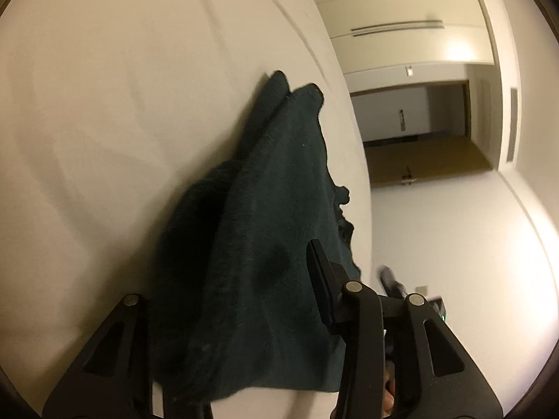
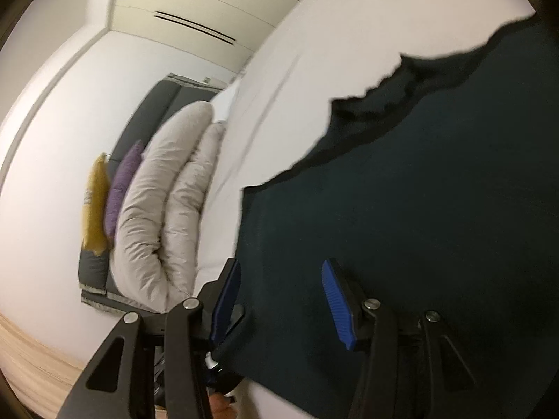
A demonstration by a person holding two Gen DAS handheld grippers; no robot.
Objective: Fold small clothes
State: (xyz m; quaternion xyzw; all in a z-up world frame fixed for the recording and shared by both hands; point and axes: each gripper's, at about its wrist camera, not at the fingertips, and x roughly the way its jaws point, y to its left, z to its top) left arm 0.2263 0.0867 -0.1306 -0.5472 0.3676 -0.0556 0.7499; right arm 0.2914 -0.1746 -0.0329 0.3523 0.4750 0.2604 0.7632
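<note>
A dark green garment (image 1: 272, 174) lies bunched on the white bed (image 1: 104, 104). It runs in between the fingers of my left gripper (image 1: 241, 255). One black finger (image 1: 319, 272) lies against its upper side, and the other is hidden under the cloth, so I cannot see whether the pads press on it. In the right wrist view the same garment (image 2: 419, 192) spreads flatter over the bed (image 2: 314, 35). My right gripper (image 2: 279, 263) stands open over the garment's near edge. Its blue pads (image 2: 333, 300) are well apart, with the cloth between them and a ribbed face left bare.
Two pale pillows (image 2: 164, 192), a purple cushion (image 2: 122, 181) and a yellow one (image 2: 94, 202) lean on the grey headboard (image 2: 150, 111). An open doorway (image 1: 419, 122) lies beyond the bed's edge. Wooden floor (image 2: 28, 349) shows beside the bed.
</note>
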